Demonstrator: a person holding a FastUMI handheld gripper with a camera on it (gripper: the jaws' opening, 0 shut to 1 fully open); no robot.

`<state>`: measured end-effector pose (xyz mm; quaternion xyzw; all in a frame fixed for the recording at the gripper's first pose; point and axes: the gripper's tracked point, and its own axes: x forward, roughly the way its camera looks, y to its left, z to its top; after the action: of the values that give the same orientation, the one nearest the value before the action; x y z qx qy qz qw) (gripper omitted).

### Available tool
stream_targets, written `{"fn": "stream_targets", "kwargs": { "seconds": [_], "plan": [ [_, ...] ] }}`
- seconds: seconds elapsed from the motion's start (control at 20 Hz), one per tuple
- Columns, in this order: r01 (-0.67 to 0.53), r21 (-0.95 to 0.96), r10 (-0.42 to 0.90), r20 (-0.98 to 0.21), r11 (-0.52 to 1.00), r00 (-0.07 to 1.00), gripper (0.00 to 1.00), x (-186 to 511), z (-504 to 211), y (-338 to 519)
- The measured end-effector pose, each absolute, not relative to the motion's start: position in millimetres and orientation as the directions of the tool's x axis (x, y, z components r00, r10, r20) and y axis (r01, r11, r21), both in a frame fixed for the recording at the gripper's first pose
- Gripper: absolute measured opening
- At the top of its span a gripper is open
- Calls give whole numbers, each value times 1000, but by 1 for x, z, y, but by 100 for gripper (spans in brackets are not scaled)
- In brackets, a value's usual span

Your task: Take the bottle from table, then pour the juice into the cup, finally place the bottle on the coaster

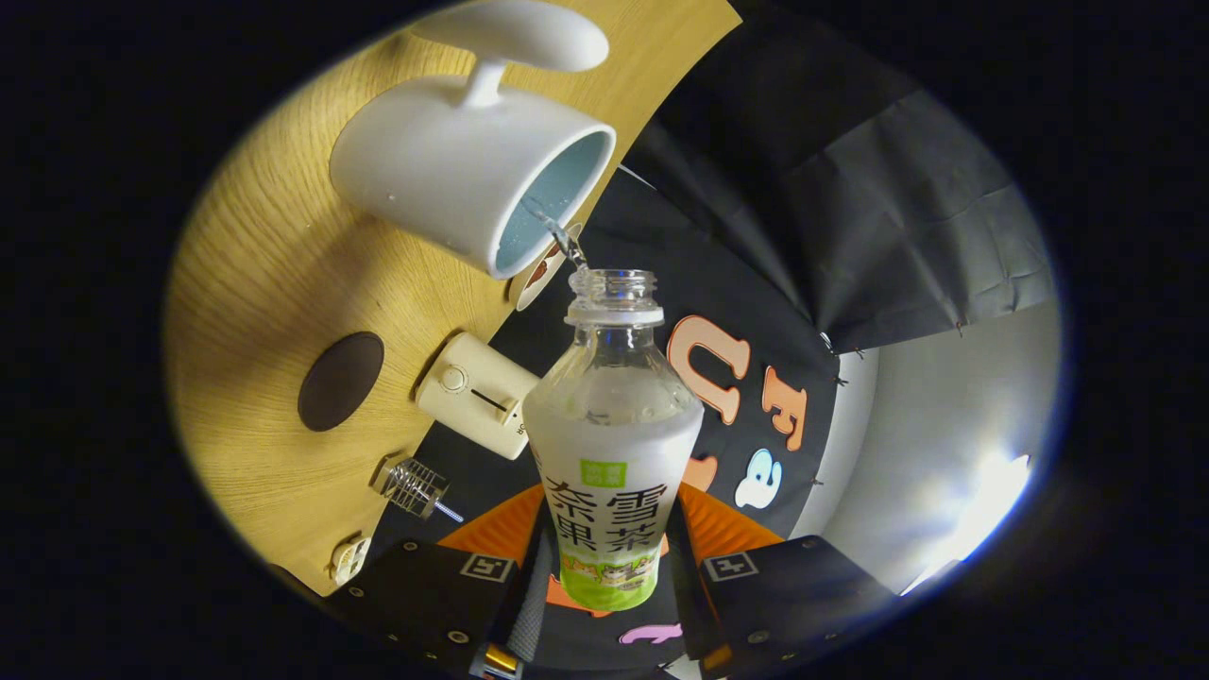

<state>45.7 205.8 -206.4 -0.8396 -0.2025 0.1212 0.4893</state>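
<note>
1. A wooden table (274, 274) with pale grain spreads beyond the fingers; the whole scene appears rotated, because the gripper is tipped over on its side.
2. A white cup (444, 179) with a pale blue inside stands on the table, its handle on the far side and its open mouth facing the bottle's neck.
3. A clear plastic bottle (612, 425) with a white and green label sits between the two fingers, its uncapped mouth aimed at the cup's rim. A thin stream of clear liquid (557, 231) runs from the mouth into the cup.
4. The gripper (609, 576) holds the bottle by its lower body: both black fingers press on the label from either side.
5. A cream box-shaped appliance (477, 395) with a round knob stands on the table near the bottle's shoulder.
6. A dark brown oval coaster (341, 381) lies flat on the table, just beside the appliance and well apart from the cup.
7. A small wire-caged object (413, 486) rests near the table's edge.
</note>
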Motion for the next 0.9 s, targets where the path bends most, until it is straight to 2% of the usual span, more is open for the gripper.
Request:
{"fn": "stream_targets", "kwargs": {
  "seconds": [0.9],
  "plan": [
    [340, -802, 534, 32, -490, 845, 58, 53, -176, 217]
  ]
}}
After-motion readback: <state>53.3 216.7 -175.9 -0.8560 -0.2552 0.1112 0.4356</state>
